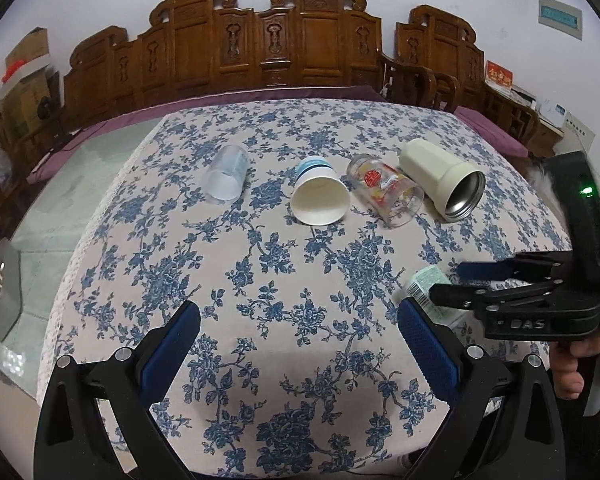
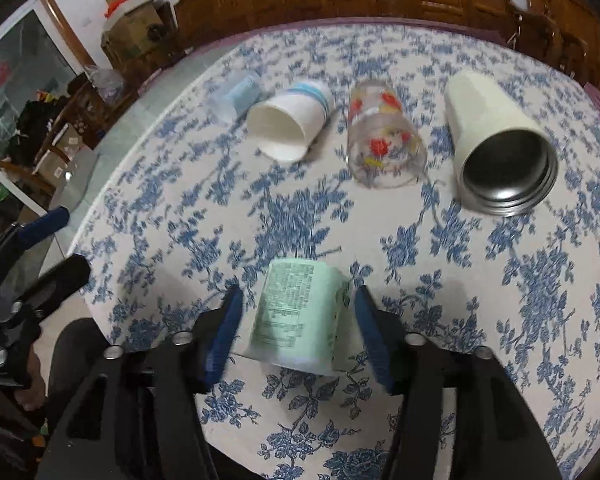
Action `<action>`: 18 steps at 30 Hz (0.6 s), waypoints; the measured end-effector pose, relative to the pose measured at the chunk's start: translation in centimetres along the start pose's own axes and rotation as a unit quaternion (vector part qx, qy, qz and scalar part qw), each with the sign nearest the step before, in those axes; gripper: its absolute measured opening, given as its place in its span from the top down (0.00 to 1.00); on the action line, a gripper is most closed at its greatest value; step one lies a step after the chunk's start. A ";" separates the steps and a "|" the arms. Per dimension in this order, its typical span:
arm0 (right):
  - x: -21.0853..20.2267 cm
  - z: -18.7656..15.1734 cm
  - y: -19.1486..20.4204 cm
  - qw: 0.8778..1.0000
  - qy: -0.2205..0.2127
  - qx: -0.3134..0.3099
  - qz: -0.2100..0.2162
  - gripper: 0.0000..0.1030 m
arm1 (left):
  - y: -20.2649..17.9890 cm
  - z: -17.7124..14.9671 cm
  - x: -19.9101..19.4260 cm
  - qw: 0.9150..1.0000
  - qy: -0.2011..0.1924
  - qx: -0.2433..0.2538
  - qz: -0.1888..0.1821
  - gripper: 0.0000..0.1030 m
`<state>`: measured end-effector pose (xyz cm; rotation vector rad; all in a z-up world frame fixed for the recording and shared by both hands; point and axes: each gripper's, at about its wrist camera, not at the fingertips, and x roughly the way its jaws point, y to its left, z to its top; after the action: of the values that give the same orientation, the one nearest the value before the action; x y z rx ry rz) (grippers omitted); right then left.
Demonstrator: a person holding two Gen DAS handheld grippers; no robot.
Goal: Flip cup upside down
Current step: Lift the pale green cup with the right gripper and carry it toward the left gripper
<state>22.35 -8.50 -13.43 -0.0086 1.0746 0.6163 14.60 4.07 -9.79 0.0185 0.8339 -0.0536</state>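
A pale green plastic cup with a printed label stands upside down on the floral tablecloth, between the blue pads of my right gripper. The jaws are open, with gaps on both sides of the cup. In the left wrist view the same cup shows partly behind the right gripper at the right. My left gripper is open and empty above the near part of the table.
Several cups lie on their sides in a row further back: a clear plastic cup, a white paper cup, a printed glass and a cream steel-lined tumbler. Carved wooden chairs stand behind the table.
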 end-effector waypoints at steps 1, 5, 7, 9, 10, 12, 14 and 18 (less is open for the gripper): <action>-0.5 0.0 -0.1 1.000 -0.009 0.000 -0.001 0.39 | -0.1 0.1 0.0 1.000 0.001 0.001 0.001 0.08; -3.5 -0.5 -0.5 0.998 -0.064 -0.002 -0.012 0.39 | -0.8 0.7 0.3 1.000 0.006 0.011 0.000 0.08; -5.1 -1.3 -0.9 0.995 -0.094 -0.003 -0.028 0.36 | -1.4 1.1 0.5 1.000 0.008 0.018 -0.001 0.08; -6.5 -2.5 -1.4 0.991 -0.121 -0.005 -0.047 0.33 | -2.2 1.6 0.7 1.000 0.013 0.028 -0.004 0.08; -7.1 -3.2 -1.7 0.989 -0.133 -0.002 -0.056 0.29 | -2.6 1.7 0.8 0.999 0.014 0.032 -0.004 0.08; -8.0 -4.5 -2.4 0.986 -0.153 0.005 -0.069 0.21 | -3.3 2.2 1.1 0.999 0.020 0.037 -0.006 0.08; -8.4 -5.7 -2.8 0.984 -0.162 0.008 -0.079 0.16 | -4.2 2.8 1.5 0.999 0.030 0.037 -0.018 0.08; -8.0 -7.7 -3.8 0.982 -0.167 0.017 -0.091 0.15 | -5.9 3.6 2.9 0.998 0.049 0.037 -0.031 0.08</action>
<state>15.27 -17.70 -11.69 0.0257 0.7484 0.4153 18.88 -2.07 -9.44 0.0658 0.9308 -0.1420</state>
